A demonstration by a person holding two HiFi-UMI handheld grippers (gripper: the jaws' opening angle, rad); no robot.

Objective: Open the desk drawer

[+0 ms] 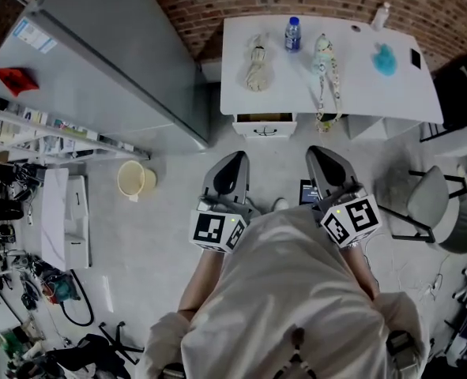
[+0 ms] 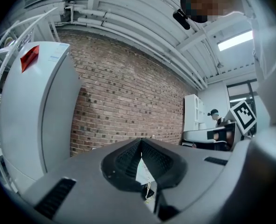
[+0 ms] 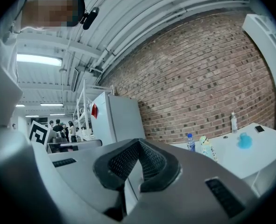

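A white desk (image 1: 359, 93) stands against the brick wall. Under its front edge sits a white drawer (image 1: 265, 126) with a dark handle, and a thin brownish strip shows along the drawer's top. Both grippers are held level in front of the person, short of the desk and touching nothing. My left gripper (image 1: 235, 159) points towards the drawer, with its jaws shut and empty (image 2: 141, 142). My right gripper (image 1: 318, 151) is beside it on the right, also shut and empty (image 3: 138, 142).
On the desk lie a blue-capped bottle (image 1: 293, 34), a cream toy (image 1: 257, 63), a pale green toy (image 1: 325, 65), a blue thing (image 1: 385, 58) and a clear bottle (image 1: 381, 16). A grey fridge (image 1: 114, 61) stands left, a yellow bucket (image 1: 134, 180) on the floor, a chair (image 1: 423, 204) right.
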